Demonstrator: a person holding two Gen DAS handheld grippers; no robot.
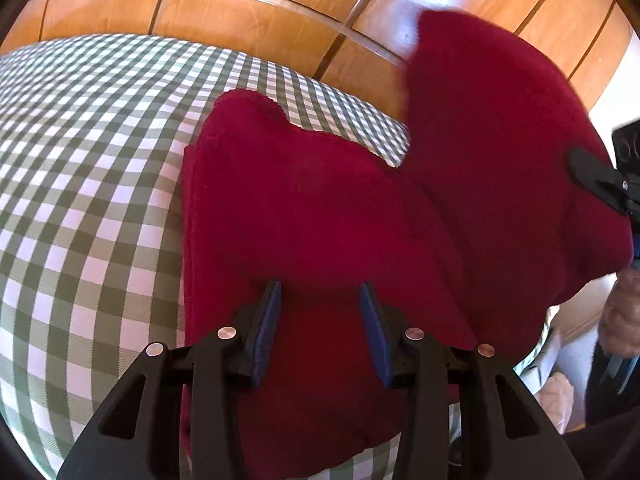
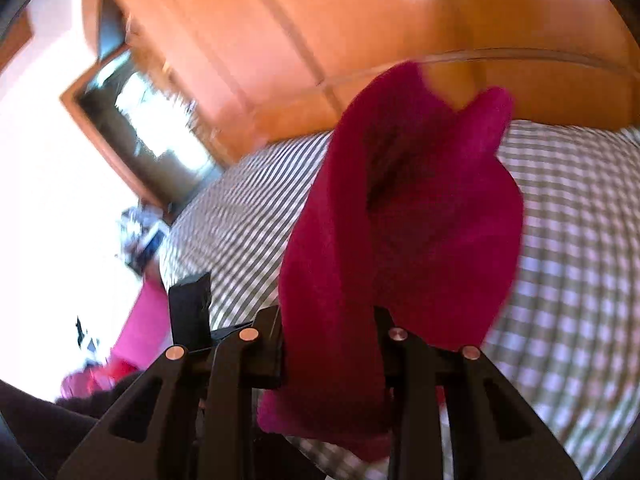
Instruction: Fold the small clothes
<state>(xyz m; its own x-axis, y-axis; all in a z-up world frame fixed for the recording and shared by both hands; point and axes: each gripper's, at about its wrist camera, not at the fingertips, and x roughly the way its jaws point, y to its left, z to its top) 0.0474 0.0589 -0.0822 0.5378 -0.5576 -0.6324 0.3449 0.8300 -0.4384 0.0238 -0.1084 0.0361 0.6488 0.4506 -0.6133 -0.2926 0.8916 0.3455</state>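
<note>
A dark red knitted garment (image 1: 320,216) lies on the green-and-white checked cloth (image 1: 88,184). My left gripper (image 1: 322,312) stands on its near part, its blue pads (image 1: 270,316) apart with red fabric between and under them. My right gripper (image 1: 596,180) enters from the right edge and is shut on the garment's right portion, which it holds lifted in the air. In the right wrist view the garment (image 2: 400,232) hangs out of the right gripper (image 2: 332,328) and hides its fingertips. The picture is blurred by motion.
Glossy wooden panels (image 1: 248,12) rise behind the checked surface. A person's hand (image 1: 620,312) holds the right tool. Pale items (image 1: 554,396) lie low right. A dark opening (image 2: 132,132), a pink object (image 2: 140,332) and small clutter (image 2: 140,236) sit left of the cloth.
</note>
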